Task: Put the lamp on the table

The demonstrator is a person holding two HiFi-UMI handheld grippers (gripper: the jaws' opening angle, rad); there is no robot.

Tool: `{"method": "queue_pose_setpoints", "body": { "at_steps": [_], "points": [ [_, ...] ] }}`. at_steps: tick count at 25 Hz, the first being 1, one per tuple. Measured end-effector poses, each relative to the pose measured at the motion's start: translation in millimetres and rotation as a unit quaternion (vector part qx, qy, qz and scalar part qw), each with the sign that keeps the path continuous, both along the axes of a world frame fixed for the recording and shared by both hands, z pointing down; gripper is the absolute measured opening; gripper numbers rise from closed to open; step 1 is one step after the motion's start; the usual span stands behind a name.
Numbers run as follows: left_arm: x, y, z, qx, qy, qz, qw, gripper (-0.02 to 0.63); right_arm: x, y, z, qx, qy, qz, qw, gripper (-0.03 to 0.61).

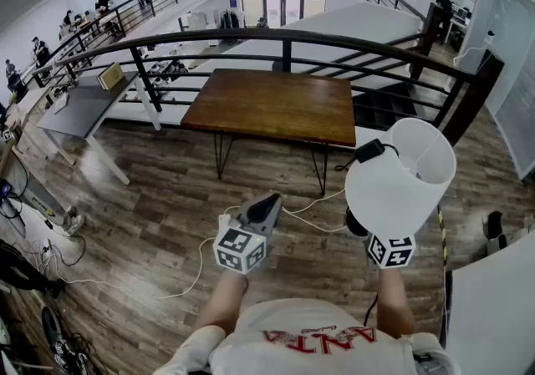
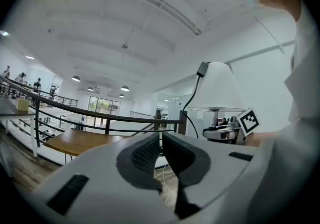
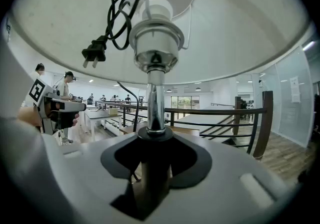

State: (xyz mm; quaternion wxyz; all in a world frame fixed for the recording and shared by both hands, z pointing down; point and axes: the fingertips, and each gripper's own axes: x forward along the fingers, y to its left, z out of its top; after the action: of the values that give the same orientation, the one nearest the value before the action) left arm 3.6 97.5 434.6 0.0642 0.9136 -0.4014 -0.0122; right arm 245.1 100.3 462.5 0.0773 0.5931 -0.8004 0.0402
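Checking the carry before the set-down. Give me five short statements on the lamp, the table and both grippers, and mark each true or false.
1. The right gripper is clamped on the lamp at its stem. True.
2. The lamp stands on the table. False: it is held up in front of the table, on the person's side.
3. The left gripper also holds the lamp. False: its jaws are together on nothing, apart from the lamp.
4. A two-pronged plug hangs under the shade. True.
5. The shade is black. False: it is white.
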Motion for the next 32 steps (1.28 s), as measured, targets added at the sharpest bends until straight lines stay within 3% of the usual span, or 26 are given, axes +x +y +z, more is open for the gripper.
{"method": "queue_pose_setpoints", "body": {
  "at_steps": [19,32],
  "points": [
    [-15.0,9.7,5.3,-0.011,-0.005,-0.004,0.9999,0.023,-15.7,7.9,2.2,0.004,-0.005,-0.008,1.0,0.133],
    [-86.3,2.9,13.2,-0.017,-0.021,-0.009,0.9996,0.023,-79.2,-0.2,18.0,0.001,-0.026,0.001,1.0,0.133]
  ]
}}
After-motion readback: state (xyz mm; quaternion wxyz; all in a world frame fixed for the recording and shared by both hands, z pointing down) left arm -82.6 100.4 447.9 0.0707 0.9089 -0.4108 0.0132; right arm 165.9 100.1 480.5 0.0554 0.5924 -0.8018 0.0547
